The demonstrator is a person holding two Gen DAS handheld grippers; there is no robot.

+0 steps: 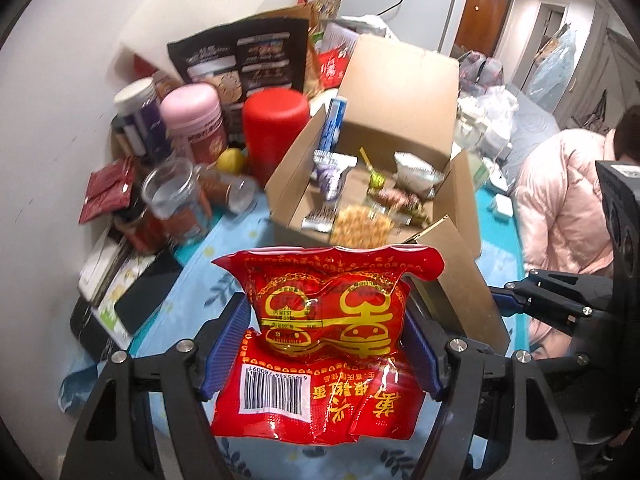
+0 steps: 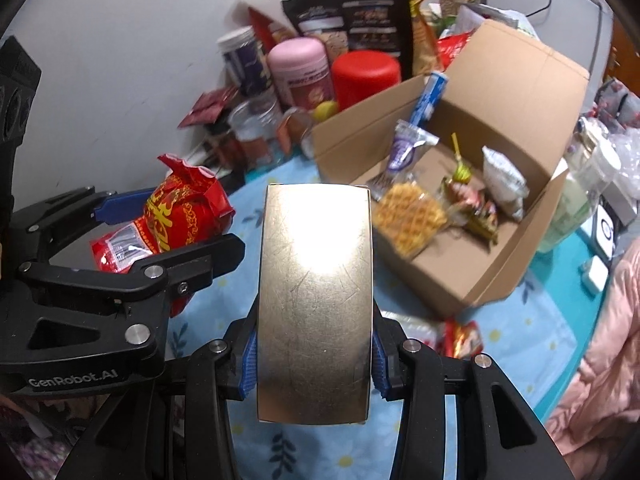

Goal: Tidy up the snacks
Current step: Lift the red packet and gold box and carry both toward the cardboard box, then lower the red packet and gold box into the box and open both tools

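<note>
puffy red snack bag with yellow print and a barcode.

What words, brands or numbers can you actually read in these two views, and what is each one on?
"GenRobot.AI": white lettering on the black body of the left gripper.
Red snack packet: yellow characters and barcode digits, upside down and too blurred to read.
Black pouch and pink jar: print too small.
Gold box: no text visible.
</note>
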